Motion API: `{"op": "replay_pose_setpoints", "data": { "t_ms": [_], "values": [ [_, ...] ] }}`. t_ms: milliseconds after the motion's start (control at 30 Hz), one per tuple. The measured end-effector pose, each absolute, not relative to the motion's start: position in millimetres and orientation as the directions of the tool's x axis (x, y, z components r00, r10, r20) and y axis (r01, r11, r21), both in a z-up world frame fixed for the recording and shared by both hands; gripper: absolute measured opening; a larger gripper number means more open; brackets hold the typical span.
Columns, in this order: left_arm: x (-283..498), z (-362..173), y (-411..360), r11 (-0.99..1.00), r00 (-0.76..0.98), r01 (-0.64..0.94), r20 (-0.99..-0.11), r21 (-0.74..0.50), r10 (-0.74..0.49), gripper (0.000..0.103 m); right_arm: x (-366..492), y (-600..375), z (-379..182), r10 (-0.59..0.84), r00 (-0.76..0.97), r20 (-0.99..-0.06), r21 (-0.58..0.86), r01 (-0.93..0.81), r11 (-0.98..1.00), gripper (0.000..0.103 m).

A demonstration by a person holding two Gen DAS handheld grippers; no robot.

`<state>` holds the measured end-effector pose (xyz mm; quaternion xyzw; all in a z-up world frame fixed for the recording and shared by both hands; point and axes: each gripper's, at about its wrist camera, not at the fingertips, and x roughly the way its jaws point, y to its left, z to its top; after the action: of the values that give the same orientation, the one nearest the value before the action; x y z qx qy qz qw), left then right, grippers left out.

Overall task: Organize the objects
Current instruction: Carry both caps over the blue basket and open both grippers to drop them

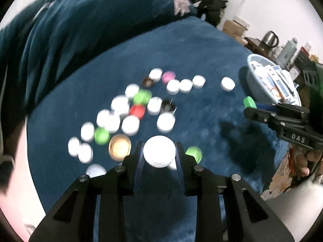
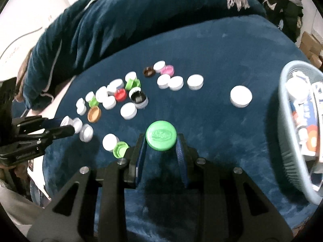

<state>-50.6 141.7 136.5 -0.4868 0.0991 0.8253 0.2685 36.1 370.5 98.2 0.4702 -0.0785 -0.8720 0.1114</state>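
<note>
Many bottle caps, mostly white with some green, red, pink, brown and gold, lie scattered on a dark blue cloth (image 1: 201, 46). My left gripper (image 1: 159, 153) is shut on a large white cap (image 1: 159, 151) and holds it above the cloth; it also shows at the left of the right wrist view (image 2: 67, 126). My right gripper (image 2: 161, 141) is shut on a green cap (image 2: 161, 138) with embossed lettering. In the left wrist view the right gripper (image 1: 250, 105) holds that green cap (image 1: 249, 102) beside the basket.
A pale blue basket (image 2: 286, 133) filled with small boxes stands at the right edge of the cloth (image 2: 232, 46). A lone white cap (image 2: 240, 96) lies near it. A dark blue bundle (image 2: 121, 20) lies behind. A kettle (image 1: 270, 38) and boxes stand at the far right.
</note>
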Motion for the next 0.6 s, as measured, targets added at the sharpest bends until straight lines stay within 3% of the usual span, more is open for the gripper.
{"op": "replay_pose_setpoints", "data": {
  "t_ms": [267,600],
  "values": [
    [-75.5,196.8,248.6,-0.734,-0.382,-0.67,-0.797,-0.111,0.469,0.03,40.9,430.5,141.5,-0.207,-0.634,-0.745,0.261,0.01,-0.965,0.031],
    [-85.7,201.8,409.0,-0.626,-0.235,-0.739,-0.775,-0.249,0.587,0.03,42.9,544.8,174.9,-0.029,-0.687,-0.726,0.264,-0.239,-0.934,0.03]
  ]
}}
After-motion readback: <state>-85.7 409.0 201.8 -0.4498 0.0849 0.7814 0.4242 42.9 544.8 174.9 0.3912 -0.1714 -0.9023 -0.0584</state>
